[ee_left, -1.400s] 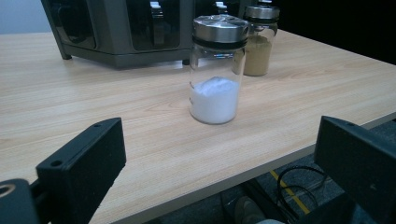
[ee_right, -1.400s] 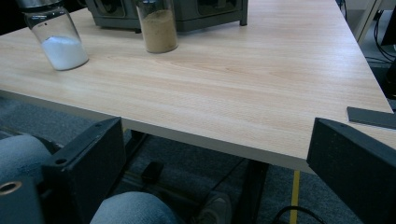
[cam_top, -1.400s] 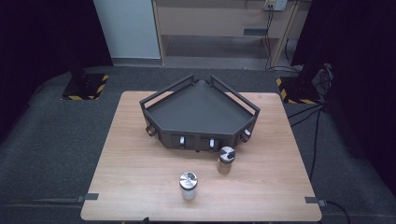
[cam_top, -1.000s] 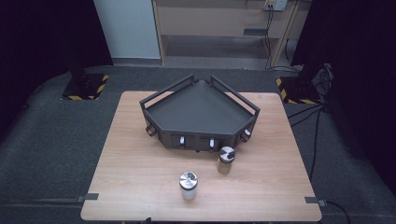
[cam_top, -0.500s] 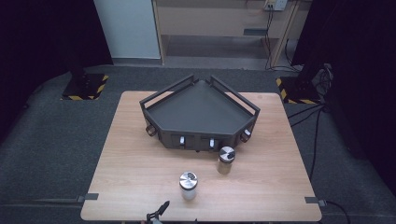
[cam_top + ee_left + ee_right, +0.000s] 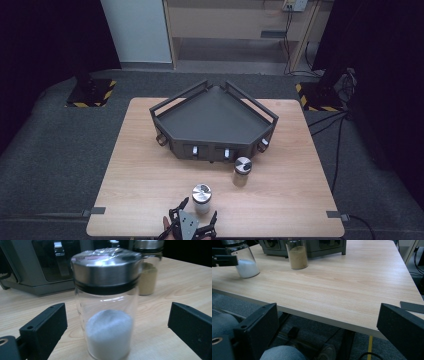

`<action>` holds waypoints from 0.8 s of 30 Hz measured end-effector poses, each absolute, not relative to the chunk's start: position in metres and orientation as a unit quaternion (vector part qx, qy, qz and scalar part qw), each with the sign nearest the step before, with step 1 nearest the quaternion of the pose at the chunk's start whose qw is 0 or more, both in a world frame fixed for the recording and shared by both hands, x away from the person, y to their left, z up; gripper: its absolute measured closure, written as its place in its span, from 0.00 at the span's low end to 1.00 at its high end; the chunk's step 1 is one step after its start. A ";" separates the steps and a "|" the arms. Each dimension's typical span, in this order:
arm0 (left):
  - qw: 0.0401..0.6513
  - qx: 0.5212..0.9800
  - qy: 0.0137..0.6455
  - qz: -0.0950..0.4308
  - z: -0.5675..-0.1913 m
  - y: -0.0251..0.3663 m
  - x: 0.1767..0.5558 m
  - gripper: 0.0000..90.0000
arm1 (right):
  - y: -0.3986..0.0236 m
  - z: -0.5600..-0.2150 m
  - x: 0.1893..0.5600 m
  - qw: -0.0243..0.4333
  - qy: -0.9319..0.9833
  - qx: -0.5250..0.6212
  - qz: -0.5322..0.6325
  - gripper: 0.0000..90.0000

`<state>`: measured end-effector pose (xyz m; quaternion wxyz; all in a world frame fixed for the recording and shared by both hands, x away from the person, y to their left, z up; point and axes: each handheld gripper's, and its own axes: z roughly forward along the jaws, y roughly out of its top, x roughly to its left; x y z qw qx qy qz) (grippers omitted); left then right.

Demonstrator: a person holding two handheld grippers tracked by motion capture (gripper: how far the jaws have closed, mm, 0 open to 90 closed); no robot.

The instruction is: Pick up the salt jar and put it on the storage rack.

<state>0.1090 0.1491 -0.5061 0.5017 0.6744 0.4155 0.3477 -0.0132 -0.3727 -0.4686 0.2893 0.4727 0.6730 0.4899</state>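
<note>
Left tool (image 6: 196,216) open, jaws either side of salt jar (image 6: 202,198), untouched; tool body cut off by frame edge. Right tool (image 6: 327,332) open below the table (image 6: 352,290) edge.

Right gripper (image 6: 329,332), jaws apart, hangs below the table (image 6: 352,287) edge.

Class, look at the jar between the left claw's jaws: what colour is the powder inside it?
White: the jar holds white powder under a silver lid, best seen in the left gripper view.
</note>
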 end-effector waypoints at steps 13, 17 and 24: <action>0.521 0.658 0.423 0.344 -0.524 0.153 0.127 0.24 | -0.374 -0.470 -0.011 0.285 0.676 0.473 0.488 0.05; 0.524 0.661 0.411 0.344 -0.527 0.154 0.127 0.33 | -0.373 -0.470 -0.009 0.281 0.677 0.474 0.487 0.05; 0.529 0.658 0.411 0.345 -0.529 0.154 0.127 0.33 | -0.373 -0.471 -0.007 0.277 0.680 0.475 0.485 0.05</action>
